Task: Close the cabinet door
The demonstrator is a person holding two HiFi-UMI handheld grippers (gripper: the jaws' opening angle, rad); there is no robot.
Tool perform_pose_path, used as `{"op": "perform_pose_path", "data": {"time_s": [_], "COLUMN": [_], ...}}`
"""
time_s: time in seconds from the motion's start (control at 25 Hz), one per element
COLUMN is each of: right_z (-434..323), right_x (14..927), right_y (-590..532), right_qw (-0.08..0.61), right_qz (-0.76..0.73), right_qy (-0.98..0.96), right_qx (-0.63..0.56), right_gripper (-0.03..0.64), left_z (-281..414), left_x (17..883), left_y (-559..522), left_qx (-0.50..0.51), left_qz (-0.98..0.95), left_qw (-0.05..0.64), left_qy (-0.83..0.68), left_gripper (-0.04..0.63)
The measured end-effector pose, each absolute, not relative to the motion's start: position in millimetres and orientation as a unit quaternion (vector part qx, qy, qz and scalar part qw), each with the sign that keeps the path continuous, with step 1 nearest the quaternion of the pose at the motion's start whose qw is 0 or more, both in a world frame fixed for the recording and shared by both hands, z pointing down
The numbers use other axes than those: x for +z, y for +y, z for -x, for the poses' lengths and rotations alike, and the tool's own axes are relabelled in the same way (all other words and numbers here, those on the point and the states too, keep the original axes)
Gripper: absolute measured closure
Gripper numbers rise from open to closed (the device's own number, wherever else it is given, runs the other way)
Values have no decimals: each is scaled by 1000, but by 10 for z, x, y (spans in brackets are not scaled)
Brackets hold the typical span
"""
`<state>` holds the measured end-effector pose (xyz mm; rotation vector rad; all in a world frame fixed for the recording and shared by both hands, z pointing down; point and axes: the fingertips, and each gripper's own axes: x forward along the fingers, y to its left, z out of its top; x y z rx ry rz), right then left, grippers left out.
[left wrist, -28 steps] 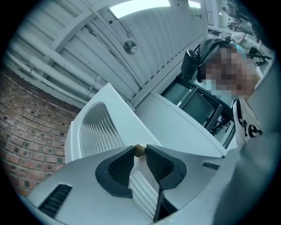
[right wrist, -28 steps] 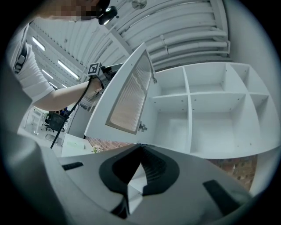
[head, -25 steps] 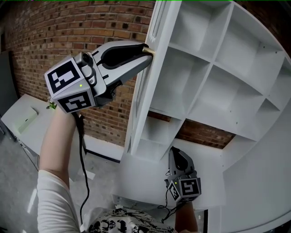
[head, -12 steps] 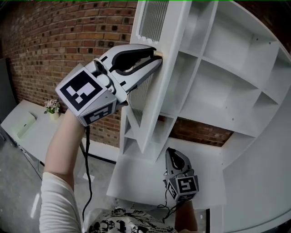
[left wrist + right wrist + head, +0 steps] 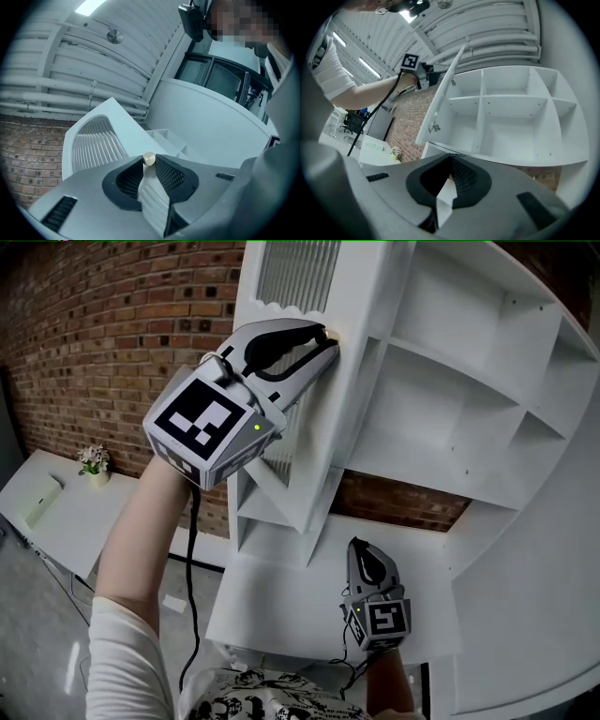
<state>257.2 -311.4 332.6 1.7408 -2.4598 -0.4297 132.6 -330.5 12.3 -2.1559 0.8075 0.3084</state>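
- Brick wall (image 5: 112, 324): red-brown, along the left background.
- White table (image 5: 70, 532): low, set against the wall at lower left.
- Potted flowers (image 5: 92, 461): small, near the table's back edge.
- Pale green object (image 5: 39, 505): flat on the table, apart from the flowers.
- Grey floor (image 5: 37, 643): beneath the table.

Right gripper (image 5: 451, 158) low in frame, jaw tips together, nothing between. Ahead: white cabinet (image 5: 480, 117), compartments open to view. Cabinet door (image 5: 443, 98) ajar at its left side; a person's forearm (image 5: 379, 93) reaches toward door's outer edge. Brick wall (image 5: 410, 122) behind. Small flower pot (image 5: 396, 152) on white table (image 5: 375, 144).
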Motion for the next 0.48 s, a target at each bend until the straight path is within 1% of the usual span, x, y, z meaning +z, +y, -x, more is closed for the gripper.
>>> {"op": "perform_pose_path", "data": {"time_s": [0.16, 0.32, 0.48], "right_z": [-2709, -2617, -2645], "right_x": [3204, 3086, 3097], "right_y": [-3099, -3095, -3237], "right_qw": [39, 43, 43], "right_qz": [-587, -592, -601], "right_qy": [-794, -789, -788], "right_qx": [-152, -159, -130], "right_gripper": [612, 612, 612], "left_z": [-1518, -1572, -1640], "left_x": [121, 151, 164], "left_y": [-3424, -3559, -3693], "left_qx": [112, 104, 103], "left_qz": [848, 852, 876], "left_qw": [402, 394, 344], "left_qy": [326, 329, 323], "left_gripper": [503, 505, 505]}}
